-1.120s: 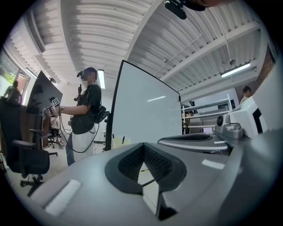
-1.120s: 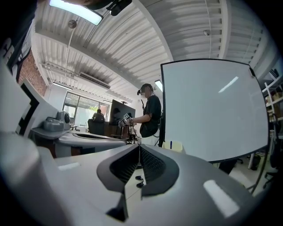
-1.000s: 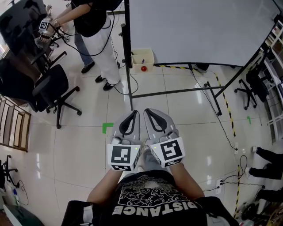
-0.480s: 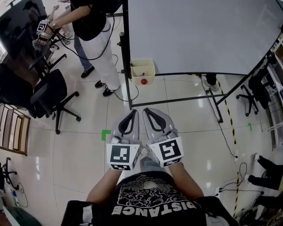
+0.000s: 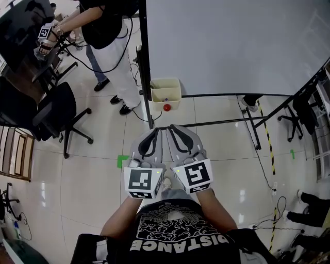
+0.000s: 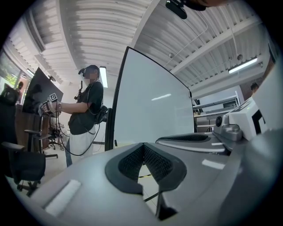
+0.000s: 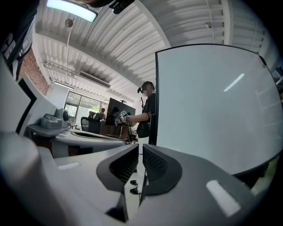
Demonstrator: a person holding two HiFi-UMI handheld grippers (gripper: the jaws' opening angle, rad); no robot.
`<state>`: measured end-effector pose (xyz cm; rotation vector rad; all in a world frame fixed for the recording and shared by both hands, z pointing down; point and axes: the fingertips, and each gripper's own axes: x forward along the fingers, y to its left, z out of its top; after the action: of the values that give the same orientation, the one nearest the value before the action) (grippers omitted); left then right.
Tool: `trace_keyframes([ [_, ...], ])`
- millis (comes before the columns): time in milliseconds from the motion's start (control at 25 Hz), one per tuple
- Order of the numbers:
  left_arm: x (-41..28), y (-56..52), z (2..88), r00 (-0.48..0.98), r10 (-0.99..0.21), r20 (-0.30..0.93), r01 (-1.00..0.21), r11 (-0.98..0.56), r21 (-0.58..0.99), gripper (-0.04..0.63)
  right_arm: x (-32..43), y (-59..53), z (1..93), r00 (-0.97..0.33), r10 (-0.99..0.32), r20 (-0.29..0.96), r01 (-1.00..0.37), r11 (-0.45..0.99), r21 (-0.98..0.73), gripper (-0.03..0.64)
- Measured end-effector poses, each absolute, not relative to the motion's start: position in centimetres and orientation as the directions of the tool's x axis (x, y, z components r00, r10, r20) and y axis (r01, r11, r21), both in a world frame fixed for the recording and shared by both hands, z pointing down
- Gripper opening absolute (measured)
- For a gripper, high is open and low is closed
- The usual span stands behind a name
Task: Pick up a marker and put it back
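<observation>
Tray [image 5: 154, 88] nearer (marker [image 5: 165, 99] axis unclear)

- We stand on a glossy, pale tiled floor [image 5: 77, 180] with a green tape mark [image 5: 121, 161].
- We face a large whiteboard [image 5: 232, 46] on a black frame.
- We see a black office chair [image 5: 56, 111] at the left.
- Above us, a strip light [image 7: 70, 9] glows on a ribbed ceiling [image 7: 132, 39].

Head view steeply downward; both gripper views level, sharing whiteboard [image 5: 232, 46].

I am standing in a lab-like open office: a large white rolling whiteboard [image 5: 232, 46] is rising ahead, a black swivel office chair [image 5: 59, 105] is sitting on glossy pale floor tiles [image 5: 87, 185], and a long strip light [image 7: 70, 9] is glowing under a corrugated metal ceiling [image 6: 101, 26].
</observation>
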<state>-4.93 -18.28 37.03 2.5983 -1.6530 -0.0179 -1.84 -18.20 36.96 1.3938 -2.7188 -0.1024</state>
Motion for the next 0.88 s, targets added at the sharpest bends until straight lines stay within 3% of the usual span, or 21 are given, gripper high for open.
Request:
trace_keyframes([
  [880,-4.9,-26.4,38.6,0.377,-0.926,0.038,-0.925,-0.374,0.059,0.006,-1.9,-27.9,40.0,-0.606,-0.792,0.068,-0.787,0.610,0.088,0.051],
])
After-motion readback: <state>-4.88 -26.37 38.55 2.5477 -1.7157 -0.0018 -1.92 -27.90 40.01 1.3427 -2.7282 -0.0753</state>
